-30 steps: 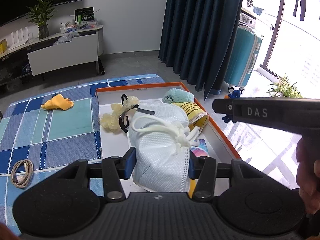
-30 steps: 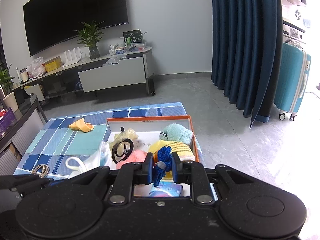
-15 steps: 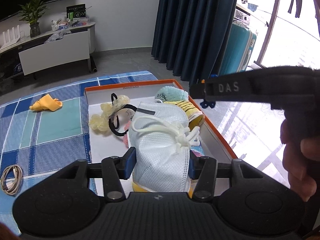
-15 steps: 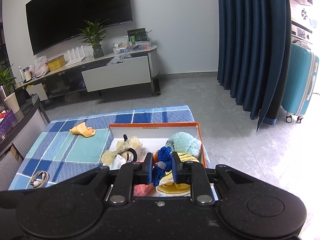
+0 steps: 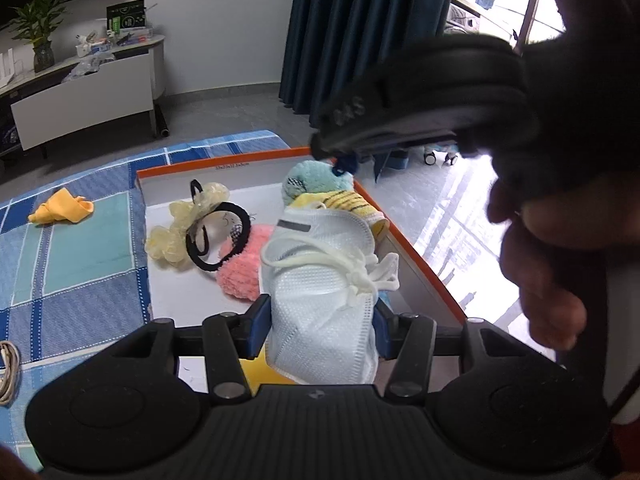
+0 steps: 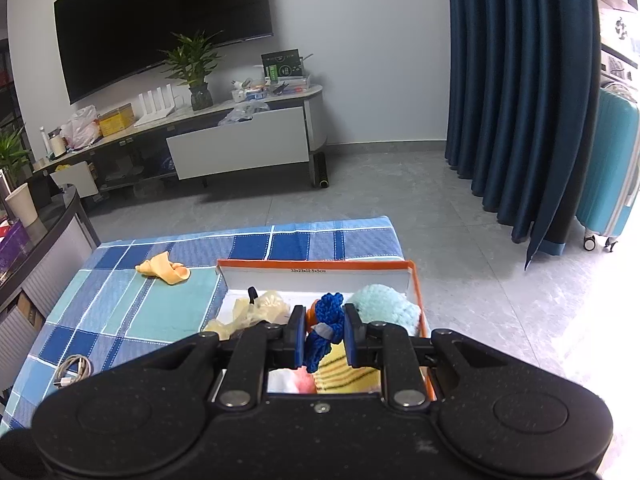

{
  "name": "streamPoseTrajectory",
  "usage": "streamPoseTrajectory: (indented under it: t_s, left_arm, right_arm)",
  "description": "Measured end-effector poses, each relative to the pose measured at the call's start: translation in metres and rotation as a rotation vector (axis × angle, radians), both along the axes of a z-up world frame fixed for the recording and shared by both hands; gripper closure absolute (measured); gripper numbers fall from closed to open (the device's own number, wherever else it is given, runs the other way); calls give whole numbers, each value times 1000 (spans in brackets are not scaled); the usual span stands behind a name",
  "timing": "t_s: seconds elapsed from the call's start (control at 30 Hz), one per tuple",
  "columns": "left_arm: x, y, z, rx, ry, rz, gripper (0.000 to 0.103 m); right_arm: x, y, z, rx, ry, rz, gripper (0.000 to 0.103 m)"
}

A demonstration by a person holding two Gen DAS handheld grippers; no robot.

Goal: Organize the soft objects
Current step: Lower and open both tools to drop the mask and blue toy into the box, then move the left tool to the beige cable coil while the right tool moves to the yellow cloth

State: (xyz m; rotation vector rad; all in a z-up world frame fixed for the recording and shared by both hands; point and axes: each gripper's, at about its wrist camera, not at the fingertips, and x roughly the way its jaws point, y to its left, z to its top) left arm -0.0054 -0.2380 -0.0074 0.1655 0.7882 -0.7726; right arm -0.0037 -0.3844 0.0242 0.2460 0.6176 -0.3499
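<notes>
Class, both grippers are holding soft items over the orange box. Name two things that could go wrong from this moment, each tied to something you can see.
1. The left gripper holds the white mask low, while its loose straps dangle; on release they might snag a finger and drag the mask.
2. The right gripper carries the blue cord just above the left one, over a crowded box. The tools could bump, or the cord may land on the rim and slide out.
</notes>
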Motion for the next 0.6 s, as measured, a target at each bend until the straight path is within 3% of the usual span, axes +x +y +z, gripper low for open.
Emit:
streamPoseTrajectory:
  t_s: [0.03,0.1,0.17,0.23,0.33,0.43,0.6]
  left_arm:
    - [0,-1,-1,-5,3,-14,50]
    - [1,-1,-1,-15,7,-33,31]
    - [1,-1,-3,-10,-2,-33,25]
    - [3,1,-3,-20,6,-33,24]
    - [4,6,-2,-32,7,-20,21]
    - [5,9,1,-41,2,-13,21]
    - [6,14,4,-53,-4,8,20]
  right_arm:
    - [4,-1,-1,2,2,1,79]
    - [11,-3,-2,5,1,8,77]
    - [18,-6,-2,2,-6,9,71]
    - [23,-9,-1,12,-13,9,63]
    - [26,-13,-1,7,-14,0,62]
    - [25,-15,1,20,-35,6,53]
    - [22,-14,6,27,-51,-12,52]
